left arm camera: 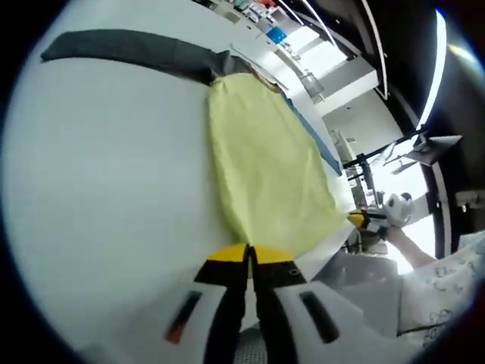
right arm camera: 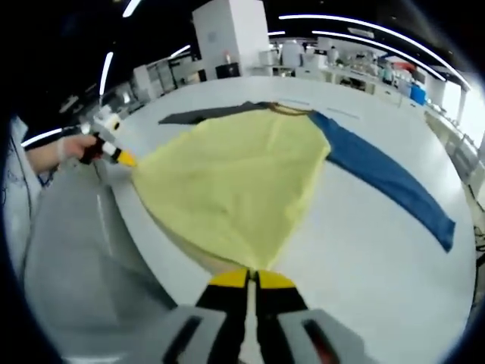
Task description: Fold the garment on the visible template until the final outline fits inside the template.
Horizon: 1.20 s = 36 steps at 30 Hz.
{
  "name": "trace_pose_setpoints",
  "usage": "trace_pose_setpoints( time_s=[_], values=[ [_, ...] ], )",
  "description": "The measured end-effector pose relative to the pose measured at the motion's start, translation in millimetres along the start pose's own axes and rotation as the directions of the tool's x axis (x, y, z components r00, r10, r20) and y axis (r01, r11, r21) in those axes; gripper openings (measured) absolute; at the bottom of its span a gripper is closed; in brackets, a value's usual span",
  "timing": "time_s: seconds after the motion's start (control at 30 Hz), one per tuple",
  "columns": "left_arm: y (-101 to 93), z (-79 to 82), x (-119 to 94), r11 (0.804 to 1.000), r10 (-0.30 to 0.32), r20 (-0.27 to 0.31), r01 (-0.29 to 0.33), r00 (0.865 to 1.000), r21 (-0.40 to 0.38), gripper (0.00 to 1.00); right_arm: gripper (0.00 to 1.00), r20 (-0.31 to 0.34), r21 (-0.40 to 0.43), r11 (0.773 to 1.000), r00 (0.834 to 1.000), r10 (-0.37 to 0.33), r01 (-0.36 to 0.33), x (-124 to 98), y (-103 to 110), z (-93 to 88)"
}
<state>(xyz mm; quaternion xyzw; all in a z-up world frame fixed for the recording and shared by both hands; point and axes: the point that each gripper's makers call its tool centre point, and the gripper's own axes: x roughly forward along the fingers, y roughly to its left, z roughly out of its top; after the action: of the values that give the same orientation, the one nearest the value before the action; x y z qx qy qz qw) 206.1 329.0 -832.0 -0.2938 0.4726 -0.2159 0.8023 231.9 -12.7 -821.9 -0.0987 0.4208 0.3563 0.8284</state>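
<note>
A garment lies spread on a white table (right arm camera: 364,250) in a large, brightly lit hall. Its yellow body (right arm camera: 235,186) is lifted at the near table edge, the hem drawn taut between two hand-held grippers. One sleeve is blue (right arm camera: 386,178) and stretches flat across the table toward the far right edge; the other is dark grey (left arm camera: 129,49) and lies flat toward the opposite side. The collar sits where both sleeves meet, at the far end of the yellow panel.

Left gripper (left arm camera: 249,256): jaws closed together on one corner of the yellow hem, the cloth rising from the yellow jaw tips. Right gripper (right arm camera: 251,277): jaws likewise pressed together, pinching the other hem corner, from which the fabric fans out in a wide triangle.

In the right gripper view, the left gripper appears at the table's left edge, held by a person's hand (right arm camera: 64,152). In the left gripper view, a hand (left arm camera: 398,231) with a patterned sleeve (left arm camera: 447,284) holds the right gripper beyond the table edge. Whether a template lies beneath the garment cannot be told.
</note>
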Motion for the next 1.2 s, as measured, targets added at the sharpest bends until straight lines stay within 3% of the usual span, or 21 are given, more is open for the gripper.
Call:
trace_pose_setpoints(
  time_s=[0.37,0.47,0.57,0.67,0.73,1.1,1.2],
  values=[
    [-5.4,1.6,-4.9,1.0,-0.004,0.016,0.004,1.0,0.001,0.0,0.0,0.003,0.021,1.0,1.0,0.007,-0.007,-0.9,3.2,0.3],
    [-6.3,6.9,-10.2,1.0,-0.005,0.035,0.005,0.999,0.014,0.08,0.01,0.033,0.04,0.999,0.999,0.023,-0.025,-3.8,4.4,4.6],
    [-3.4,11.2,-14.2,0.999,0.007,0.048,-0.009,0.999,0.046,0.18,0.11,0.067,0.08,0.996,0.997,0.028,-0.033,-5.7,3.5,8.7],
    [8.8,12.4,-15.5,0.993,0.061,0.047,-0.066,0.997,0.098,0.27,0.2,0.079,0.09,0.996,0.997,0.018,-0.025,-7.1,0.3,9.0],
    [9.8,10.2,-12.8,0.991,0.059,0.035,-0.063,0.998,0.117,0.3,0.28,0.085,0.103,0.994,0.996,0.015,-0.024,-7.2,0.2,8.5],
    [4.0,4.9,1.8,0.996,0.02,0.018,-0.022,1.0,0.084,0.28,0.3,0.071,0.103,0.995,0.997,-0.003,-0.004,-9.1,-2.3,1.7],
    [-8.9,7.0,4.4,0.997,-0.026,0.027,0.024,0.999,0.074,0.28,0.29,0.068,0.106,0.994,0.998,-0.004,-0.003,-8.7,-3.6,0.4]
  ],
)
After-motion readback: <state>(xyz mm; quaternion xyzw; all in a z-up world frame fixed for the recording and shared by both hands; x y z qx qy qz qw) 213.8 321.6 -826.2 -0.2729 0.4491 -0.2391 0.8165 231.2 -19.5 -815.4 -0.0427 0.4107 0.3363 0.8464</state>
